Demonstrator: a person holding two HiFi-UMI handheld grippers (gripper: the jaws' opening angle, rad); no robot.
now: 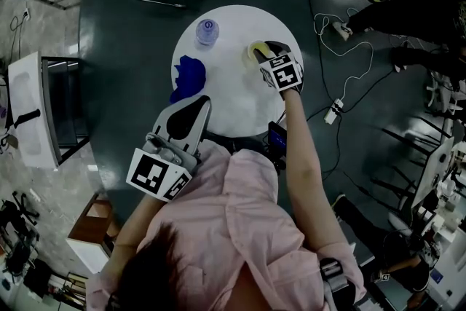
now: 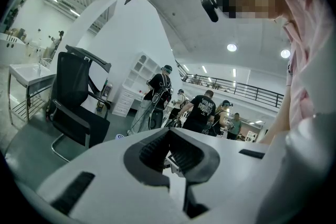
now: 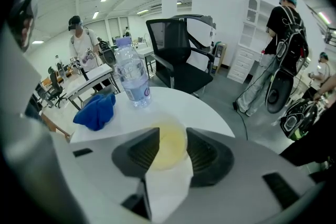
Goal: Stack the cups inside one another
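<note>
Right gripper view, pale yellow see-thru cup (image 3: 169, 148), upright btwn jaws

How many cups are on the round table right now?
1: a yellow cup at the table's right side in the head view, between the right gripper's jaws. Others may be nested inside it; I cannot tell.

A pale yellow, see-through cup (image 3: 169, 150) stands upright, mouth up, right between the jaws of the right gripper (image 3: 172, 138), with a ribbed pad close on either side of its rim. It sits at that gripper's tip. Whether other cups are nested inside it can't be made out.
</note>
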